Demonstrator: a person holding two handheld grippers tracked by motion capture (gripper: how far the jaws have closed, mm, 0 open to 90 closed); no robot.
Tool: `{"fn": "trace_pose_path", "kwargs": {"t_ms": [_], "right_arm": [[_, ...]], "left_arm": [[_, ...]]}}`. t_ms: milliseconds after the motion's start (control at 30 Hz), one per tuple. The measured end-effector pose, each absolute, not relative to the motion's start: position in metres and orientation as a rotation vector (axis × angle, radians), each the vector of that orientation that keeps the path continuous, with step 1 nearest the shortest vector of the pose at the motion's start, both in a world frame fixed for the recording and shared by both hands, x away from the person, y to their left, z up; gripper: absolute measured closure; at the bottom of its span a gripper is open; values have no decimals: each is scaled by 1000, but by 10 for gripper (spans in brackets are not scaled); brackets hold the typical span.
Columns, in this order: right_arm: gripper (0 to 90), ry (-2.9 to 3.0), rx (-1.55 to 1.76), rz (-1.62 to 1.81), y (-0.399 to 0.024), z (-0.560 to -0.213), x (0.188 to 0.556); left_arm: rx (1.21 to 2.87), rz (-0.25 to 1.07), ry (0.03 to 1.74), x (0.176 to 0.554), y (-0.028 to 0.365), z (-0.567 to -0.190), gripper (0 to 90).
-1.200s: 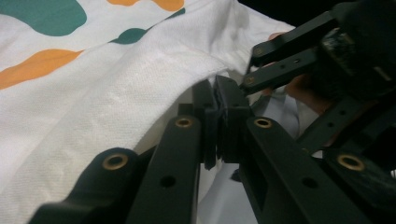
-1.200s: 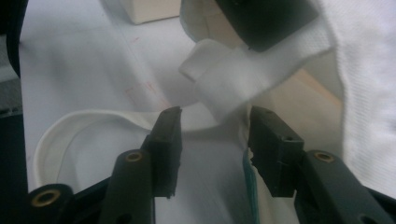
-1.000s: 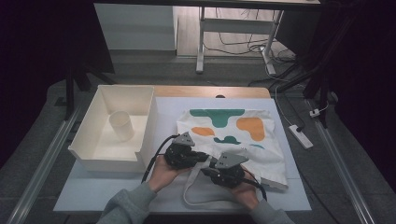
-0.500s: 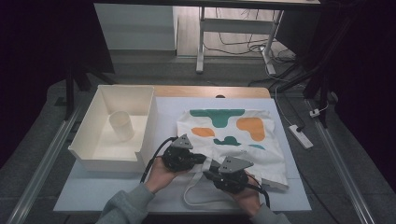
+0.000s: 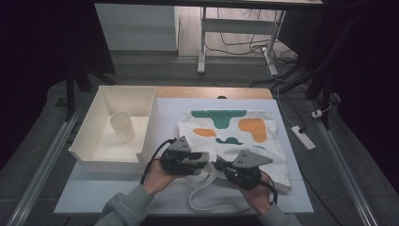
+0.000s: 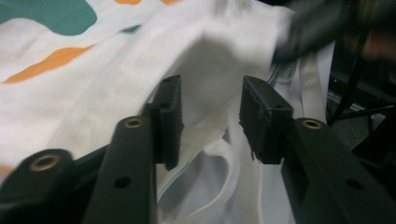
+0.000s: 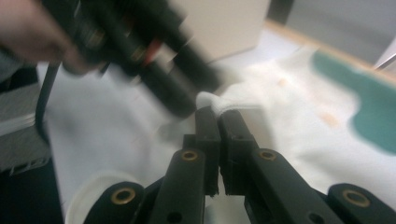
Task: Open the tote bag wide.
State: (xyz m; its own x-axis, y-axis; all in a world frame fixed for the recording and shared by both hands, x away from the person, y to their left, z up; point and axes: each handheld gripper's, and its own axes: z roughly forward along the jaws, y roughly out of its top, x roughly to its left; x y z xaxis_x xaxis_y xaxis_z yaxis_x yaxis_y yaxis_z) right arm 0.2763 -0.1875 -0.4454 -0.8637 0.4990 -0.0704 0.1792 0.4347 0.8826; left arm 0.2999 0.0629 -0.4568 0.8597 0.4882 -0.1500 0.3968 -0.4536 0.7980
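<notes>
Here, the white cloth tote bag with green and orange shapes (image 5: 230,136) lies on the counter (image 5: 117,197), unfolded: the right hand-held gripper (image 7: 218,112) pinches its edge, and the left hand-held gripper (image 6: 210,116), jaws just opened, stands apart over its straps.

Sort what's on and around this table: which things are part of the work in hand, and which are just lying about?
In use:
- white tote bag
- its strap
- left gripper, open
- right gripper, pinching the bag's edge

Idle:
- white tray
- cup inside it
- power strip
</notes>
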Motion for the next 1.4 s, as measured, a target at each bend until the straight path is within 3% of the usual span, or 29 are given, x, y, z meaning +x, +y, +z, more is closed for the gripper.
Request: {"fn": "trace_pose_path", "kwargs": {"t_ms": [167,333,533,1067,1133,1233,1400], "right_arm": [[869,2269,616,1424,-204,-418,305],[863,2241,666,1435,-208,-415,338],[862,2298,801,1374,-213,-444,395],[860,2442,939,1210,-218,-498,420],[799,2443,932,1207,-218,-497,418],[627,2426,893,1202,-218,-487,410],[503,2361,753,1311,-224,-442,369]], "left_arm": [[2123,144,659,299,67,-459,518],[2122,144,671,299,70,-461,506],[2139,139,669,299,69,-464,488],[2152,149,673,299,69,-466,467],[2152,150,677,299,69,-466,461],[2152,150,676,298,69,-466,455],[2150,151,671,297,69,-465,451]]}}
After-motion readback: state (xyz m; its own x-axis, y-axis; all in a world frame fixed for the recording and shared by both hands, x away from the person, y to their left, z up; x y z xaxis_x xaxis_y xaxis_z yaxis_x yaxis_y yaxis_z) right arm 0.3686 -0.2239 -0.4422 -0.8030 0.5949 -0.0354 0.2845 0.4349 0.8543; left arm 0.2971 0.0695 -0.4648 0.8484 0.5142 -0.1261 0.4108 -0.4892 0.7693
